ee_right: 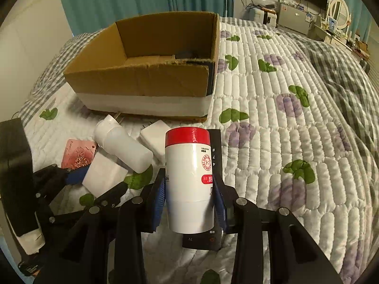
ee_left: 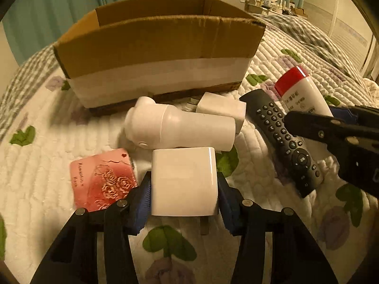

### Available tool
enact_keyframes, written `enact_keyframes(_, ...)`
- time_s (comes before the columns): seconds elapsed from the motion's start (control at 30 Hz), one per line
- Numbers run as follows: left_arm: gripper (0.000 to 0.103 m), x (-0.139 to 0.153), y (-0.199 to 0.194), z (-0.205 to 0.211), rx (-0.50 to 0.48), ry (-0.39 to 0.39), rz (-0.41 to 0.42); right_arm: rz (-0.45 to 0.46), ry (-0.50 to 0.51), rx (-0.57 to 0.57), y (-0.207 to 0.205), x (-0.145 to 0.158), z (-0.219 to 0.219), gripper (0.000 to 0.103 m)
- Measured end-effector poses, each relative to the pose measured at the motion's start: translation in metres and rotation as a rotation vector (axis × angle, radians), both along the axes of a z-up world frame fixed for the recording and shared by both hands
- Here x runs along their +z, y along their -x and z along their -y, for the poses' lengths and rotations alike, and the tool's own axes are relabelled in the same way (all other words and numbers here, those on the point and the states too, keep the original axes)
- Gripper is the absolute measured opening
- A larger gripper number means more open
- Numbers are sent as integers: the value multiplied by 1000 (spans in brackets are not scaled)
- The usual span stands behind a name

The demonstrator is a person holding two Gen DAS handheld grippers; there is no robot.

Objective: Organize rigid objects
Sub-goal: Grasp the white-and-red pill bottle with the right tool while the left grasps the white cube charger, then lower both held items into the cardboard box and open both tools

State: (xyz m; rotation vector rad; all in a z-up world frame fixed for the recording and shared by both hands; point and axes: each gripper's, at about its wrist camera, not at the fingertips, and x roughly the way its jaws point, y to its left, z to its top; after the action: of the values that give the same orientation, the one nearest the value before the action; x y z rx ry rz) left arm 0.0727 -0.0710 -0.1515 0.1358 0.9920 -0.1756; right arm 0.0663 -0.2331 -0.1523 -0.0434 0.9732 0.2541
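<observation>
A: Where do we have the left gripper (ee_left: 184, 195)?
B: Tilted steeply down over the quilt (ee_left: 272, 54), its blue pads pinching a white charger (ee_left: 184, 181) by both sides, just in front of the white bottle (ee_left: 180, 127) and beside the pink card (ee_left: 101, 179).
A: And the right gripper (ee_right: 188, 200)?
B: Pitched down too, clamped on the red-capped tube (ee_right: 188, 177), held above the remote (ee_right: 216, 149). The box (ee_right: 146, 80) sits open behind the pile.

A quilted bed (ee_right: 272, 123) with a leaf print carries everything. On it sit 1 cardboard box (ee_left: 156, 47), a pink card (ee_left: 101, 179), a remote (ee_left: 281, 137) and a white bottle (ee_left: 180, 127).
</observation>
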Motion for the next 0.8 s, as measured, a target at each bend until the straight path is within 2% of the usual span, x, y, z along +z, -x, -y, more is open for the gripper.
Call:
enact_keyframes(0.23,51,41,17,-13,5,51,77,43,10,2,13,20,-4,36)
enact_keyframes(0.43,51,90,17,-29,25,99,158,121,28,19,21,60,-9,36)
enact_keyframes(0.63,51,139,-4,-31,31,90,247,229,36,45,12,113,-16,36)
enact_keyframes(0.8,51,168,-32,-33,32,77,298,294,10,59,-14,148,-22,36)
